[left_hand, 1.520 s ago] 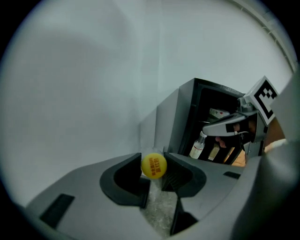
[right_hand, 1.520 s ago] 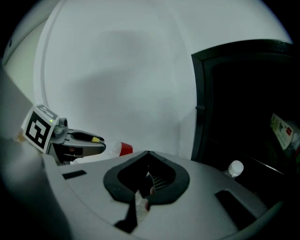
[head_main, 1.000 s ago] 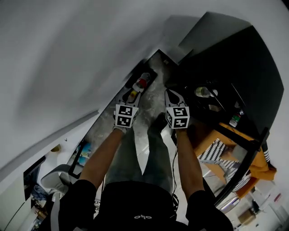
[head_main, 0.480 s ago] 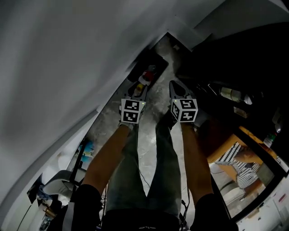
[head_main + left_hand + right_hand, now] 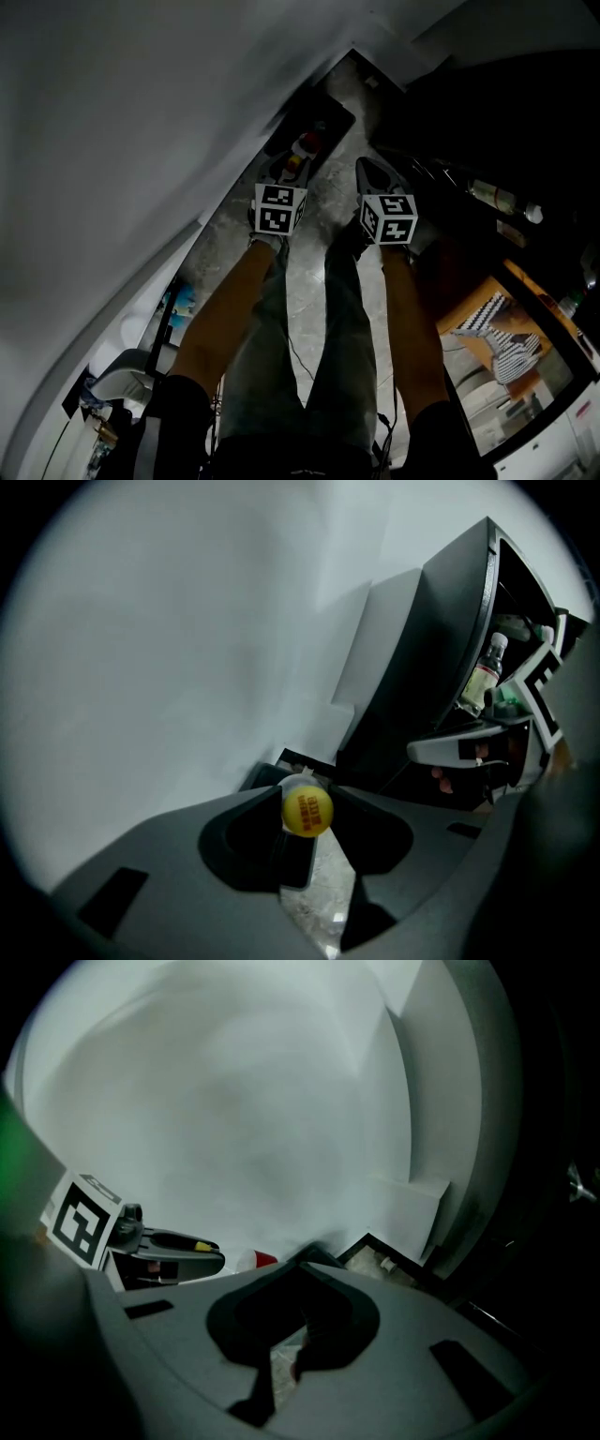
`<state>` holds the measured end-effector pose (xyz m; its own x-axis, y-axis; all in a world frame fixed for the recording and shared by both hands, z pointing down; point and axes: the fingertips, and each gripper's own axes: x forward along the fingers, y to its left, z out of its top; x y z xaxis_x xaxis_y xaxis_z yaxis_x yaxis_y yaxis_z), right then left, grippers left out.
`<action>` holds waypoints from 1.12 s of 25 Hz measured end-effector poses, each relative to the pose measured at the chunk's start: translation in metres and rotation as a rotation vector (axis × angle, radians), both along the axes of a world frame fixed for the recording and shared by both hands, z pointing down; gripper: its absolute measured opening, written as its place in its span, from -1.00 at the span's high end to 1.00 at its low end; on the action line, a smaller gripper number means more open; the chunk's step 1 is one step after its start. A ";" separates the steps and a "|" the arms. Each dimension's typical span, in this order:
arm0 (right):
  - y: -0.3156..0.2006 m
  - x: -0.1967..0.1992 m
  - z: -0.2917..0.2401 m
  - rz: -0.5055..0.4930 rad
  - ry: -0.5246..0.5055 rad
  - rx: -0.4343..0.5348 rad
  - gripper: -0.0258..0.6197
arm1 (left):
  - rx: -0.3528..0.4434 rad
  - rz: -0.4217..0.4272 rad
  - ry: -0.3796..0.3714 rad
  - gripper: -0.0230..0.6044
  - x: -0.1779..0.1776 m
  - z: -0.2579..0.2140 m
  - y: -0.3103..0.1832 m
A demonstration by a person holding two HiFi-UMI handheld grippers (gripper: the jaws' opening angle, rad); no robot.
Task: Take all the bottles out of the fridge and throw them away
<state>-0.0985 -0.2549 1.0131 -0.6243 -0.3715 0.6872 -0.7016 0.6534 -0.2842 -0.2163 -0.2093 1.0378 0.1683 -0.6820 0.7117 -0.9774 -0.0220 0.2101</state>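
at the floor's edge under the white wall: a black-rimmed rectangular container (image 5: 323, 117) sits against the wall's foot. i take it for the throw-away spot, though its inside is too dark to read.
left tongs: the left gripper (image 5: 285, 171) is clamped on a small clear plastic bottle with a yellow cap (image 5: 307, 810), held out just short of the container's near edge.
right tongs: the right gripper (image 5: 369, 178) has its jaws pressed together with nothing in them. it is beside the left one, above the marbled grey floor (image 5: 323, 192).
fridge: the dark open fridge (image 5: 441, 667) on the right holds at least one more glass bottle with a white cap (image 5: 486, 675) on a door shelf.
progress: one bottle is out and, by my reading, about to be dropped but not yet let go. the fridge is not emptied, so more trips are left.
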 end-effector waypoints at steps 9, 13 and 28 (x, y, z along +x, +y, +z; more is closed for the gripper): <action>0.004 0.008 -0.003 0.001 0.017 -0.015 0.92 | -0.055 0.007 0.049 0.35 -0.002 0.011 0.002; 0.011 0.014 -0.011 0.019 0.025 -0.026 0.92 | -0.048 0.004 0.060 0.36 -0.005 -0.004 0.010; 0.047 0.022 -0.145 0.237 -0.026 0.008 0.92 | 0.032 0.145 0.141 0.90 0.010 -0.170 0.035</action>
<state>-0.0766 -0.2074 0.8676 -0.5365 -0.5154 0.6682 -0.8283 0.4733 -0.3000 -0.2068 -0.1743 0.8673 0.3631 -0.6653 0.6523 -0.9244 -0.1697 0.3415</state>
